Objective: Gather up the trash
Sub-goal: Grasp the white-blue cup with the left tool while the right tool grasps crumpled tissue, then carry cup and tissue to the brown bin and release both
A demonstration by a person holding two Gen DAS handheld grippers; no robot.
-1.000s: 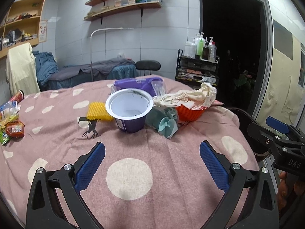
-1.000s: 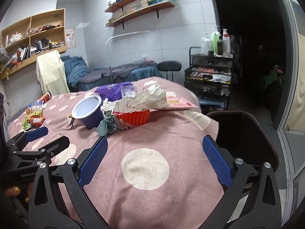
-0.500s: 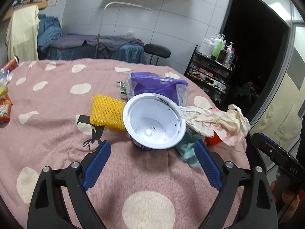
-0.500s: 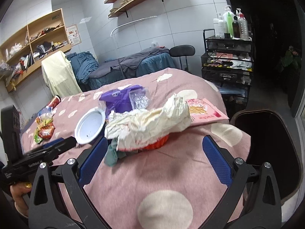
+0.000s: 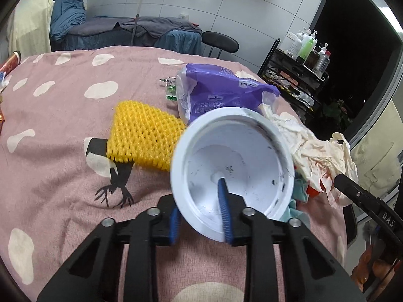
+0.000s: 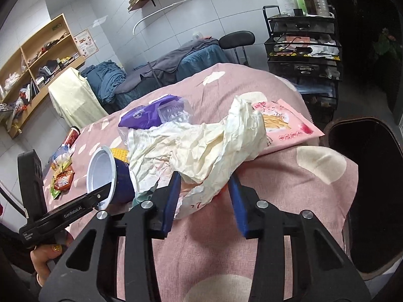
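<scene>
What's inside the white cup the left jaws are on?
Inside the white cup: a bare white bottom with a few dark specks, plus one blue pad of the left gripper over the rim. Nothing else shows.

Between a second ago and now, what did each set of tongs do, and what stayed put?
Both closed in on the pile, jaws just closing. The left tongs pinch the white cup by its rim, tipping it; the right tongs straddle the crumpled paper. The yellow mesh and purple pack stayed put.
</scene>
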